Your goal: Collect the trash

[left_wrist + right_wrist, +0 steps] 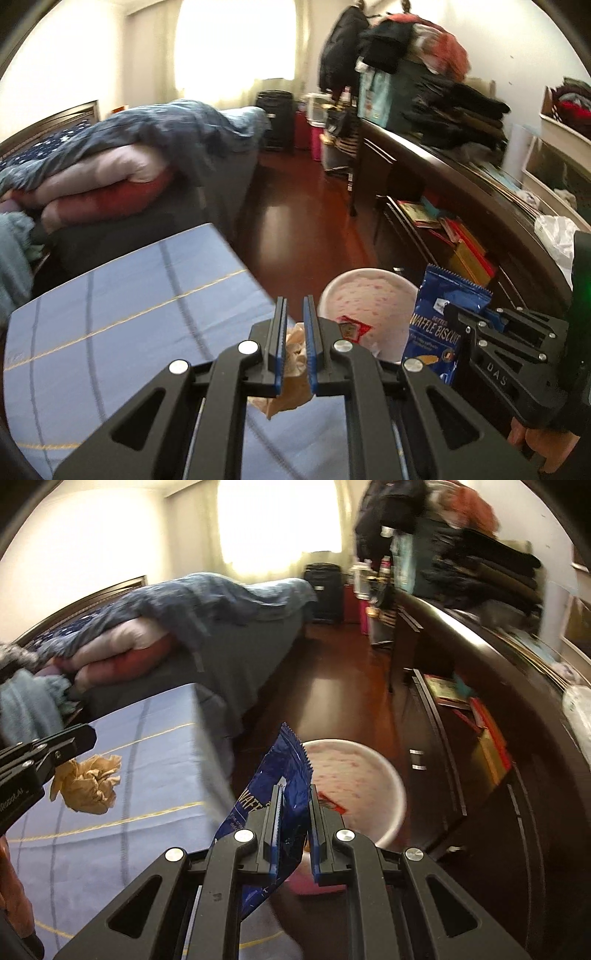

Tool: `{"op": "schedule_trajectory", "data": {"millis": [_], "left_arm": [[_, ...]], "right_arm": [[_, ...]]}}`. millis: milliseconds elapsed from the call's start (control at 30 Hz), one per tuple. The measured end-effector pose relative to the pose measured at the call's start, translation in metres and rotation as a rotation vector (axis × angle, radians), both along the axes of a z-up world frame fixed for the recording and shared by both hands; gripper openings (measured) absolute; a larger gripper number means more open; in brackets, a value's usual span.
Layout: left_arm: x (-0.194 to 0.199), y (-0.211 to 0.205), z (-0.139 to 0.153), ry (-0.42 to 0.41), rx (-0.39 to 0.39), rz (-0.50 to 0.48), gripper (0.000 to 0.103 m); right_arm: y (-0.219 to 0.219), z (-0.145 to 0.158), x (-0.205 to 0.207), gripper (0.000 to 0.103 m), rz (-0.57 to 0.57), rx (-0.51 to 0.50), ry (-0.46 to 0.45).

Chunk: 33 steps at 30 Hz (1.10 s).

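Observation:
My left gripper (pixel 295 314) is shut on a crumpled brown paper ball (pixel 290 373), held over the edge of the blue cloth surface (pixel 129 314). In the right wrist view the same paper ball (pixel 86 784) hangs from the left gripper (pixel 62 762) at the left edge. My right gripper (pixel 294 801) is shut on a blue waffle biscuit wrapper (pixel 284 775); that wrapper (pixel 441 317) also shows at the right of the left wrist view, pinched by the right gripper (pixel 476 319). A pink speckled bin (pixel 354 775) stands on the floor just ahead, with a red-and-white scrap (pixel 352 326) inside.
A bed (pixel 147 147) piled with blankets lies to the left. A dark desk (pixel 461 166) stacked with clothes and shelves of books (pixel 461 240) runs along the right. Between them lies dark wood floor (pixel 295 206), and a black suitcase (pixel 275 118) stands under the bright window.

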<state>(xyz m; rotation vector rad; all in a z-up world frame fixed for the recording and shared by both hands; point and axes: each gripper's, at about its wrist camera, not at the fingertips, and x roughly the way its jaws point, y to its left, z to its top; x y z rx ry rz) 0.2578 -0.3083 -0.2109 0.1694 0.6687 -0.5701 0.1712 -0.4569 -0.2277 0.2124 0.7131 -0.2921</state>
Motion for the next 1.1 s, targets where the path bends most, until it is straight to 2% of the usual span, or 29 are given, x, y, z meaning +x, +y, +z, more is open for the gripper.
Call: {"op": "schedule_trajectory", "data": {"millis": [367, 567, 767, 833, 900, 933, 1000, 1100], "left_arm": [[0.036, -0.097, -0.03, 0.028, -0.011, -0.151, 0.012], [0.068, -0.14, -0.059, 0.108, -0.011, -0.164, 0.012], [0.087, -0.156, -0.082, 0.153, 0.0, -0.152, 0.012], [0.092, -0.159, -0.089, 0.17, 0.005, -0.149, 0.019], [0.097, -0.16, -0.096, 0.182, 0.002, -0.134, 0.044], [0.099, -0.158, -0.098, 0.185, -0.009, -0.125, 0.049], [0.102, -0.157, -0.1, 0.187, -0.014, -0.111, 0.064], [0.105, -0.155, -0.1, 0.193, -0.024, -0.112, 0.074]], "right_arm": [[-0.073, -0.025, 0.013, 0.013, -0.19, -0.023, 0.037], [-0.095, -0.049, 0.043, 0.013, -0.22, -0.05, 0.082], [-0.104, -0.068, 0.062, 0.014, -0.228, -0.042, 0.11], [-0.105, -0.073, 0.067, 0.019, -0.23, -0.043, 0.114], [-0.105, -0.077, 0.07, 0.025, -0.229, -0.052, 0.117], [-0.105, -0.079, 0.073, 0.027, -0.229, -0.055, 0.12], [-0.105, -0.083, 0.075, 0.042, -0.236, -0.063, 0.126], [-0.105, -0.086, 0.077, 0.051, -0.244, -0.071, 0.128]]}}
